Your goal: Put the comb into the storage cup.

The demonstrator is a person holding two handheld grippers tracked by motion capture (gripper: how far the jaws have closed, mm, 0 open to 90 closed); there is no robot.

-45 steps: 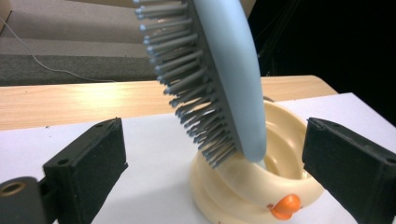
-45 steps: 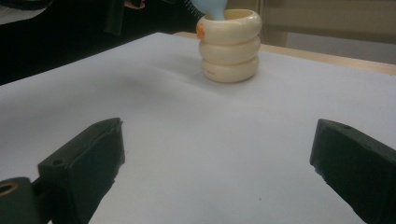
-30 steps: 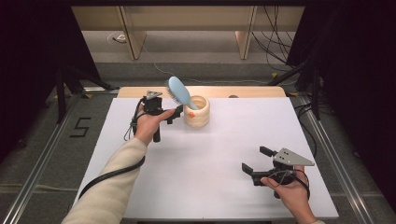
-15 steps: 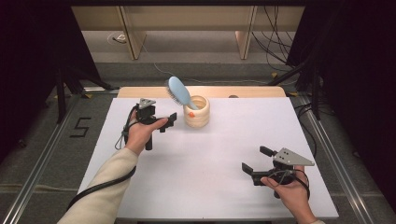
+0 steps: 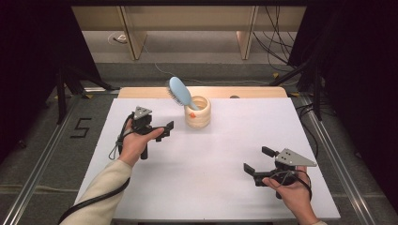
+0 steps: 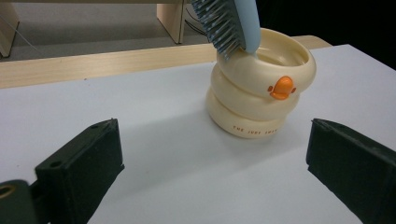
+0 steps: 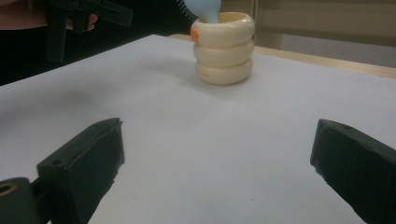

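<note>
High view: brush (image 5: 179, 92) in cream cup (image 5: 197, 113)

We take the cream cup (image 5: 197, 112) as our landmark; it stands upright on the white table (image 5: 216, 154), toward the far edge. A blue brush (image 5: 179, 92) stands in the cup, its head tilted up and to the left over the rim. Our left gripper (image 5: 164, 130) hangs left of the cup and a little nearer us, jaws apart, holding nothing. Our right gripper (image 5: 258, 159) sits well apart from the cup, near-right, jaws spread and empty.
</note>
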